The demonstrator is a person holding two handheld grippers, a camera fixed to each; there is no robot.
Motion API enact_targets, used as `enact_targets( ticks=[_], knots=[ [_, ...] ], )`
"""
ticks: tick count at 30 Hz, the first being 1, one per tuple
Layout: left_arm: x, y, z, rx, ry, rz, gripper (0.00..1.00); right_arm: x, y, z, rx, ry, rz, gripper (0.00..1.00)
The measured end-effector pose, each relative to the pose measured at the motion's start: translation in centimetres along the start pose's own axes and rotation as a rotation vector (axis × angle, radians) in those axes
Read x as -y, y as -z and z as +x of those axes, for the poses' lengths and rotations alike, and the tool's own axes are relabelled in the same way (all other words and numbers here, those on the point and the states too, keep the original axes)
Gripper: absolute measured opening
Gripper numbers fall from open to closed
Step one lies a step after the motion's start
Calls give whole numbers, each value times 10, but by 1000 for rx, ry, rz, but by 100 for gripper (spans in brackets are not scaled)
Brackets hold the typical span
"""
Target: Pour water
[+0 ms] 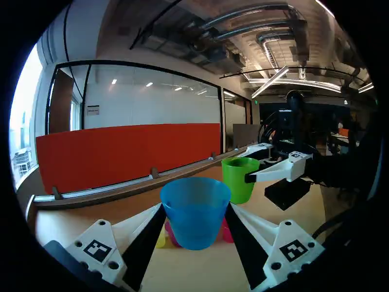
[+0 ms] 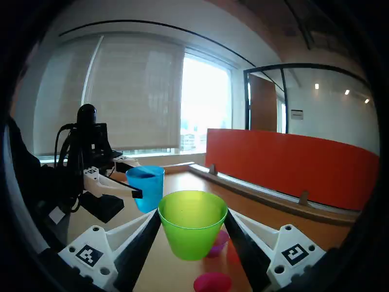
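Pale wooden desk (image 1: 194, 275) is running along the bottom of both views, backed by an orange partition (image 1: 131, 151), and both task cups are hanging above it rather than standing on it.

At the lower centre of the left gripper view the blue cup (image 1: 196, 211) is sitting upright. The left gripper (image 1: 196, 210) is pinching it, with both fingers pressing on its sides just below the rim. At the lower centre of the right gripper view the green cup (image 2: 193, 226) is also sitting upright, and the right gripper (image 2: 192, 216) is clamping it the same way, 1 finger on each side.

In the left gripper view the green cup is showing just right of centre, near the blue one but apart from it, with the rims at a similar height. That is reading as a set-up for tipping 1 cup into the other, and neither is tilting yet.

Which cup is carrying water I cannot tell. The green interior is looking bare from above, though clear water would be hard to see. The blue interior, left of centre in the right gripper view, is showing only a darker inner wall.

Under the held cups, several small pink cups (image 2: 212, 282) and a yellow cup (image 1: 160, 239) are lying on the desk, so a spill would probably be landing among them.
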State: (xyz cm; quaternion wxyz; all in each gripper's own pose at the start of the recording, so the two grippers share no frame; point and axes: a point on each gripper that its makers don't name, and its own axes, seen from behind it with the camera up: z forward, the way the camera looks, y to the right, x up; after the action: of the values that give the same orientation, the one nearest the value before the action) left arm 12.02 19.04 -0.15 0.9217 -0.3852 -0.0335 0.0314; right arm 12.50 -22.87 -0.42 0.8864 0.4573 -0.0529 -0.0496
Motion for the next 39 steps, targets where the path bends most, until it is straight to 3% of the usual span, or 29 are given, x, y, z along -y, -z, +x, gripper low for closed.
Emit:
enact_targets(
  ticks=[8,23,39],
  knots=[
    [0,-1,3,-11,-2,-2,83,-3,0,-1,-14,6,-6,92],
    [12,-4,16,-16,-33,22,83,6,-1,-8,-12,-30,37,93],
    [14,-7,26,-29,-157,38,83,23,-6,-25,14,-19,85,92]
  ],
)
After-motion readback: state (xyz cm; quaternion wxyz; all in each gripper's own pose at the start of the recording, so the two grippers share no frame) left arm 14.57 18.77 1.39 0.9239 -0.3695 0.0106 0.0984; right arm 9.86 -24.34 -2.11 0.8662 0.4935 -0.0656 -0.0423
